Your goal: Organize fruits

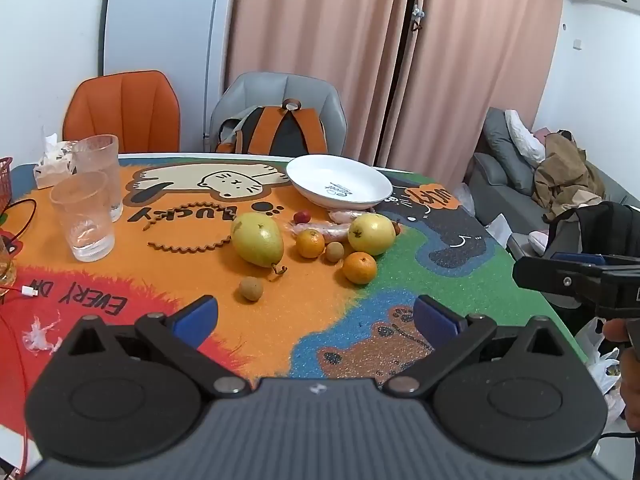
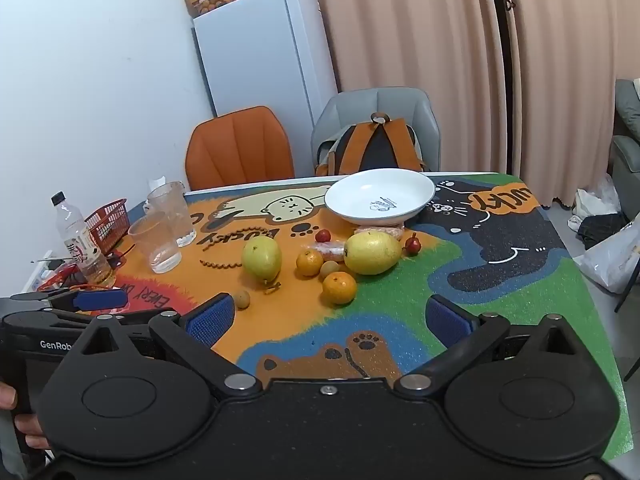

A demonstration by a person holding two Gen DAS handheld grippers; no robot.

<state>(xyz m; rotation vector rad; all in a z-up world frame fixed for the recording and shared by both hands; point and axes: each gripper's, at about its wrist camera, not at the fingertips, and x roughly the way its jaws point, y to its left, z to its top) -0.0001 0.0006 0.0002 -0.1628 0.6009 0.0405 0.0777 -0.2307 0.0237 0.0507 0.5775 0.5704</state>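
Loose fruit lies mid-table on a cartoon mat: a yellow-green pear, a second pear, two mandarins, small brown longans and red berries. Behind them stands an empty white plate. My left gripper hovers open over the mat's near edge, short of the fruit. My right gripper is open too, nothing between its blue pads.
Two clear glasses stand left of the fruit, with a red basket and a bottle beyond. Pink wrapped packets lie among the fruit. An orange chair and a grey chair with a backpack stand behind the table.
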